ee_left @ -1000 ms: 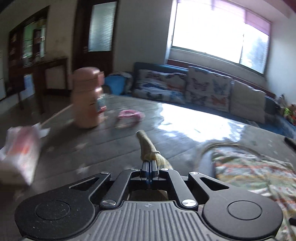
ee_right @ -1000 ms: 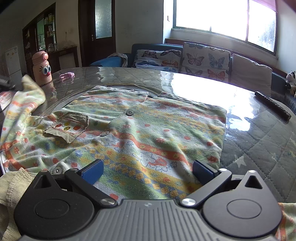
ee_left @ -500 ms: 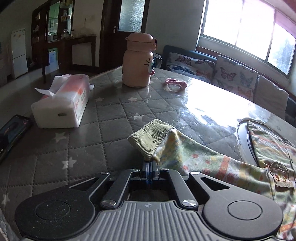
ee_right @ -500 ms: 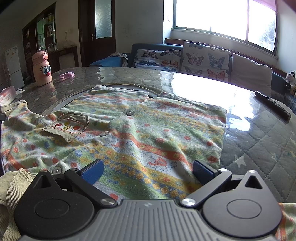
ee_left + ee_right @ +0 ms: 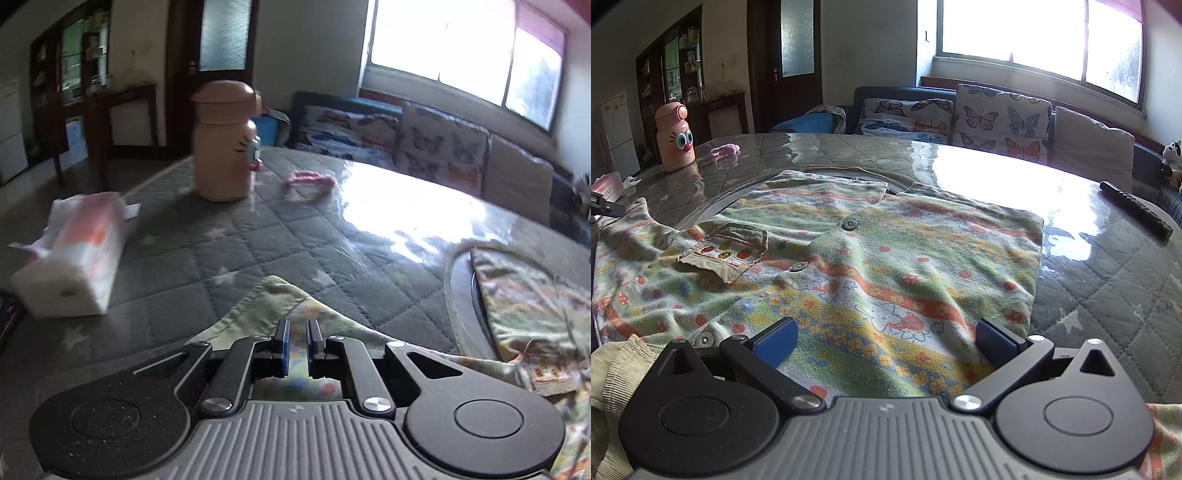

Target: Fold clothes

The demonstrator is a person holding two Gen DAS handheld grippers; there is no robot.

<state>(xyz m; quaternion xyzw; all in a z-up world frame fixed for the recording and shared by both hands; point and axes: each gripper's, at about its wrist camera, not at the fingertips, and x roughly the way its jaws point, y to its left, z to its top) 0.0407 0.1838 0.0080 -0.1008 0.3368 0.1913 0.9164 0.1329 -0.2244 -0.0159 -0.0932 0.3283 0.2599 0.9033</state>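
Shirt (image 5: 871, 266) lies spread flat on the table (image 5: 1108, 280), front up, snaps showing down its middle. Its long axis, collar to hem, runs from the near edge of the right wrist view away toward the window side, with the hem at the far end. A small pocket (image 5: 727, 254) sits on the chest to the left of the snap line. One sleeve (image 5: 266, 302) stretches out sideways from the shirt's left side, flat on the quilted cloth, its ribbed cuff pointing toward the tissue pack (image 5: 70, 258).

Left gripper (image 5: 297, 341) hangs just over that sleeve; its fingers have just been opening and now stand a narrow gap apart, the cloth showing between them but not pinched. Right gripper (image 5: 884, 341) hovers over the shirt's near end with its fingers wide apart, holding nothing.

Beyond the sleeve, well apart from the shirt, stands a pink bottle (image 5: 674, 138), with a small pink thing (image 5: 726, 149) just beside it. A dark remote (image 5: 1134, 208) lies on the table off the shirt's right edge.
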